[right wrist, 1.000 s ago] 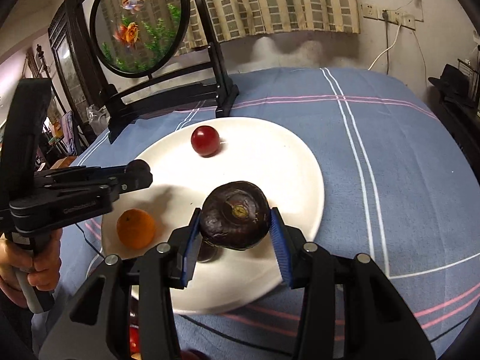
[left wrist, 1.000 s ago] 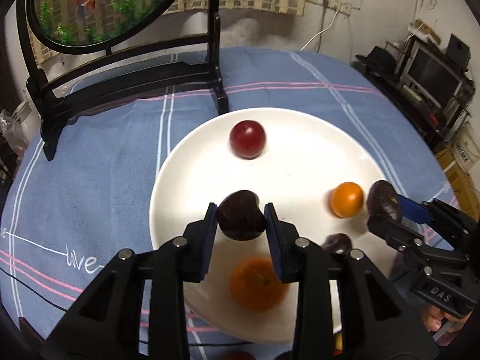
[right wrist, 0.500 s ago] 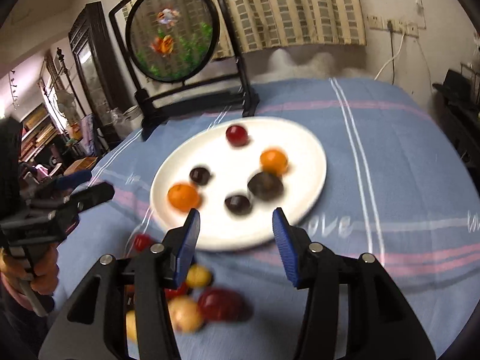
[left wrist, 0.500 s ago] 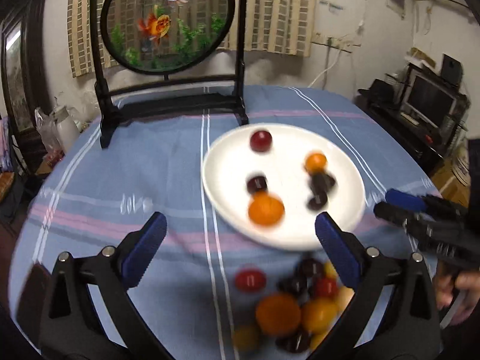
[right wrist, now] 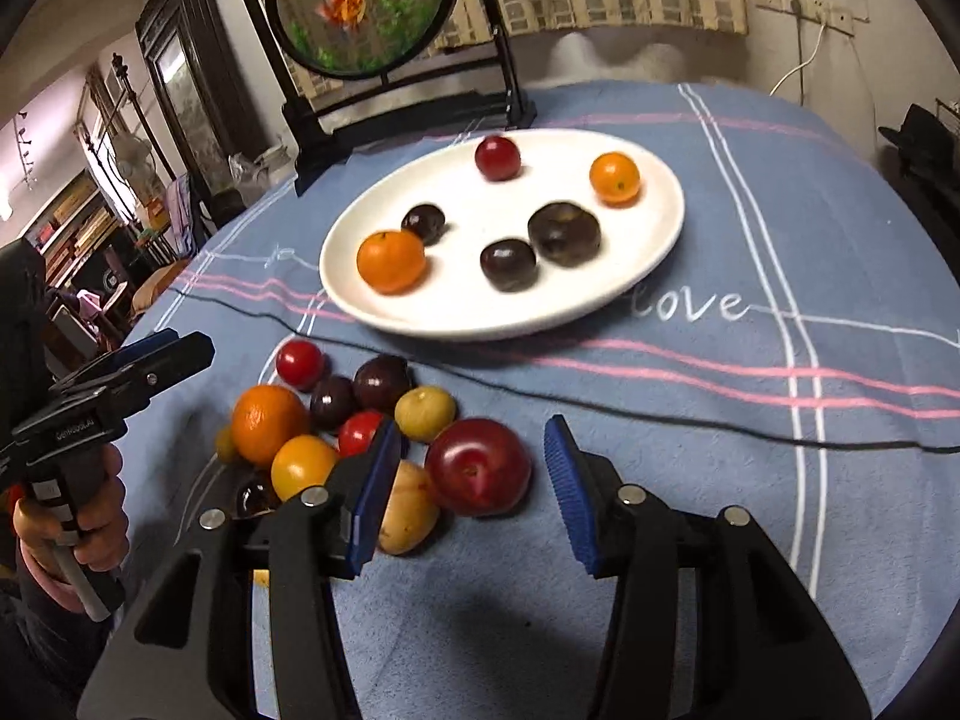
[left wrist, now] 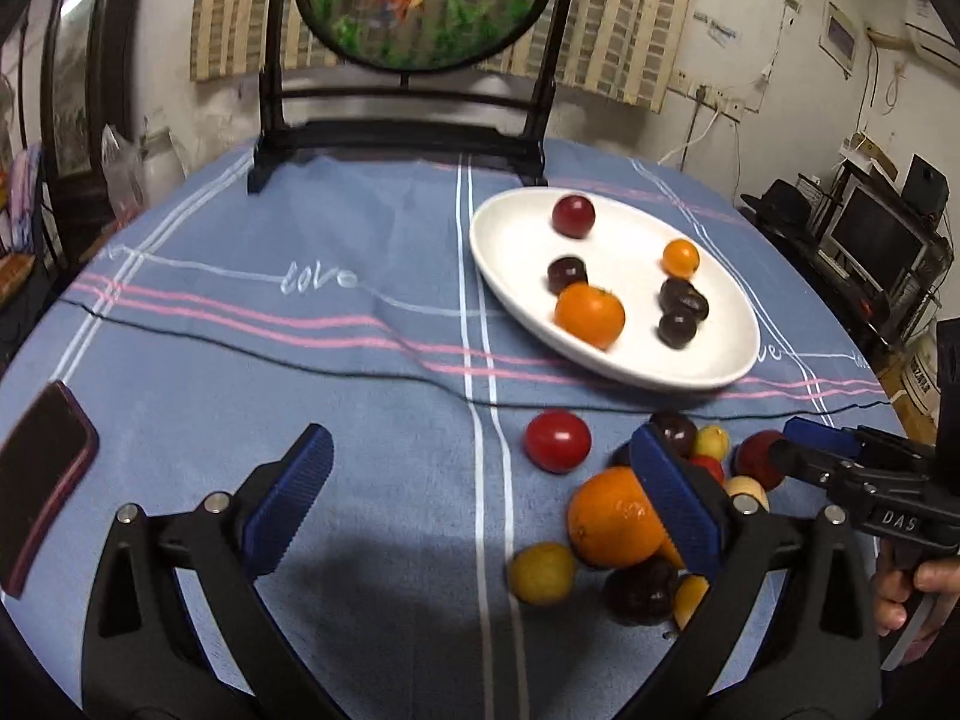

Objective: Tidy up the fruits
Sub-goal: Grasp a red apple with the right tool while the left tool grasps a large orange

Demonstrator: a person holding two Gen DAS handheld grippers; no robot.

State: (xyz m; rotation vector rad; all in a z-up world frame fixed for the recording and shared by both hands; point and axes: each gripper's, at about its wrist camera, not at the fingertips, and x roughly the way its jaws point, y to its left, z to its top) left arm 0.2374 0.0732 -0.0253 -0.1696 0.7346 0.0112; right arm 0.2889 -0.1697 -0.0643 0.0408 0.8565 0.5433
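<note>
A dark phone at the counter's left edge is seen only from the left wrist; a large red plum is shown in full only from the right wrist. Both the left gripper and right gripper are spread wide, with nothing held. Six fruits are seen on the white plate, the rest piled on the blue cloth before it. "love" is stitched on the cloth; "DAS" is printed on the right gripper.

Dim indoor light from overhead; soft shadows fall toward 6 o'clock on the blue striped tablecloth; fisheye edges bend and darken.
</note>
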